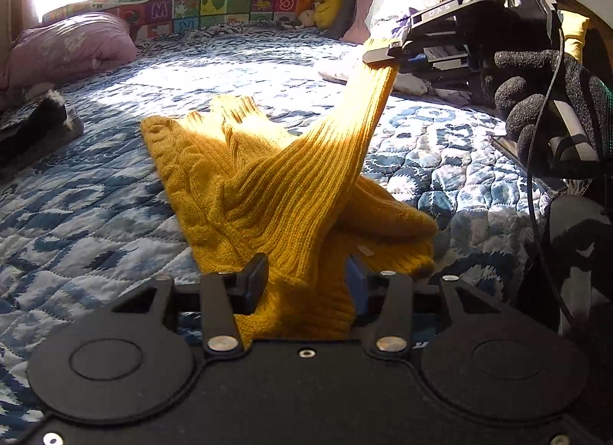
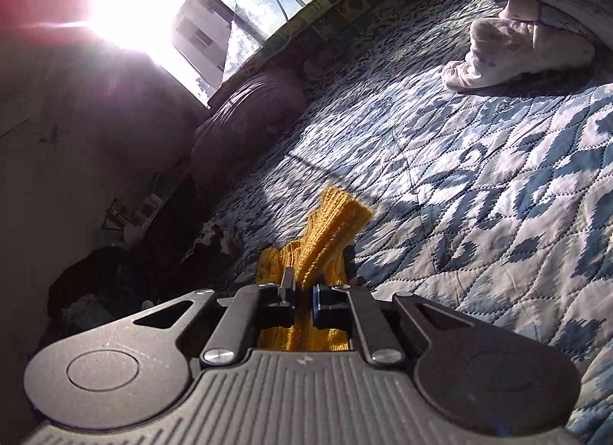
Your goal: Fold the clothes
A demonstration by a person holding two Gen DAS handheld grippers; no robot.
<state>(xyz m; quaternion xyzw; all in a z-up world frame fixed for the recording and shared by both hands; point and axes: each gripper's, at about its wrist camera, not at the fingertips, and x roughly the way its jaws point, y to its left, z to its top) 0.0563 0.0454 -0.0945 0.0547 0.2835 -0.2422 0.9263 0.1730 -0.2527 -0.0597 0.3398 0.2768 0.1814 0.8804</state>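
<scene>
Left wrist view: one mustard cable-knit sweater (image 1: pixel 268 184) lies on the blue-and-white quilted bed (image 1: pixel 95 215). The left gripper (image 1: pixel 306 276) has its fingers clamped on the ribbed hem. A gloved hand (image 1: pixel 544 100) holds the right gripper (image 1: pixel 379 52), marked "DAS", which lifts a ribbed sleeve. One yellow plush toy (image 1: pixel 337 0) sits beside the alphabet-printed bumper (image 1: pixel 191 4).

Right wrist view: the right gripper's fingers (image 2: pixel 285 288) pinch ribbed mustard knit above the quilt.
</scene>
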